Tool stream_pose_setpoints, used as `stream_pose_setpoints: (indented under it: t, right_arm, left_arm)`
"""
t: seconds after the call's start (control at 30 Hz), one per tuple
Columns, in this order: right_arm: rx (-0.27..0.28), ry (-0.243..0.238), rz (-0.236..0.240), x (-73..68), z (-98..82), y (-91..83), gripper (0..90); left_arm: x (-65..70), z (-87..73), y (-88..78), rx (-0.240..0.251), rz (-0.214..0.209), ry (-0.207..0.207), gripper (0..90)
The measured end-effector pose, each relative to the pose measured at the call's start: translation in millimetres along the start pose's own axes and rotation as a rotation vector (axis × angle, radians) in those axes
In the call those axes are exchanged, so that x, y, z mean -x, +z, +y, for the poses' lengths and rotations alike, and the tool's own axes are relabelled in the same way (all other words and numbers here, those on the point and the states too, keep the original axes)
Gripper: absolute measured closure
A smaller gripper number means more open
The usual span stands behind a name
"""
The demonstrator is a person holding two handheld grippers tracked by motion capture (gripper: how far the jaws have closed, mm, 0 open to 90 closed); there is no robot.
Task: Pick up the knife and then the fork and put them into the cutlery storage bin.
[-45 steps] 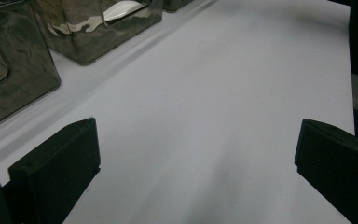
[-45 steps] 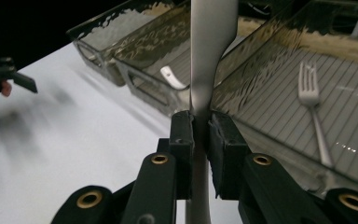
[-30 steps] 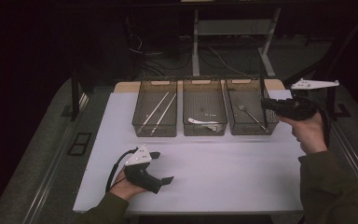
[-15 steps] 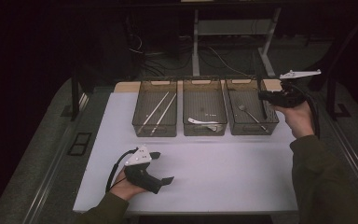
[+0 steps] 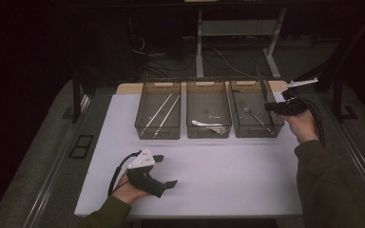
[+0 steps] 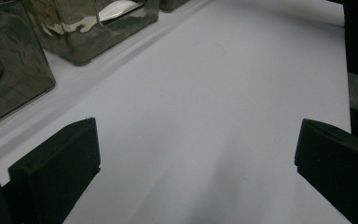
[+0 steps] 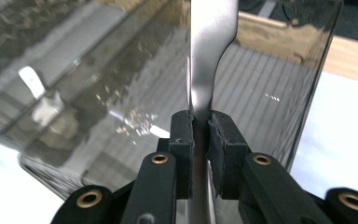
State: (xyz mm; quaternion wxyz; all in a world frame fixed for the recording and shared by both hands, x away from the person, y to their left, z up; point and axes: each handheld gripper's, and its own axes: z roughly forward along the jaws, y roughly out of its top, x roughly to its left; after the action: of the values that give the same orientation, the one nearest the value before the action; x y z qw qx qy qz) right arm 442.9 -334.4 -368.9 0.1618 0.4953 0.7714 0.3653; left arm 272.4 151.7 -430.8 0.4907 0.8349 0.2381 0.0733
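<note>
A metal knife (image 7: 212,56) is standing clamped between the pads of the right claw (image 7: 200,128), its blade rising in front of the right-hand bin (image 5: 255,107). In the high view that claw (image 5: 272,107) is hovering at the bin's 3 o'clock rim. A fork (image 5: 256,117) is lying inside this bin. The left claw (image 5: 167,171) is resting on the white surface (image 5: 228,171) at about 7 o'clock, its jaws standing wide apart with nothing between them.

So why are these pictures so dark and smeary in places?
High view: only the white table is lit, the room behind is black. Right gripper view: the metal utensil glares and the tinted bin blurs with reflections. Left gripper view: sharp, softly shadowed.
</note>
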Motion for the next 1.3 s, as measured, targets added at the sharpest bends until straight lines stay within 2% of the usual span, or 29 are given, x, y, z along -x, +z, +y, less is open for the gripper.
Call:
stream_pose_setpoints:
  t: [0.17,0.57,1.03,1.17,1.3]
  right_arm:
    - [-0.049,-0.001,-0.010,1.7,-6.1,7.2,80.0]
    - [-0.137,-0.059,-0.066,-3.8,-7.1,23.0,79.9]
    - [-0.197,-0.114,-0.084,-14.6,-4.2,35.4,78.2]
    - [-0.209,-0.111,-0.089,-15.7,-4.6,38.3,80.4]
    - [-0.196,-0.101,-0.079,-14.0,-3.8,35.6,80.8]
  left_arm:
    - [0.3,0.0,0.6,0.002,0.000,-0.001,0.0]
    - [0.2,0.0,0.7,-0.001,0.000,0.000,0.0]
    - [0.9,0.1,0.9,-0.004,-0.002,0.001,0.0]
    - [0.5,0.0,0.6,0.000,-0.002,0.001,0.0]
    - [0.8,0.0,0.8,-0.001,-0.001,0.001,0.0]
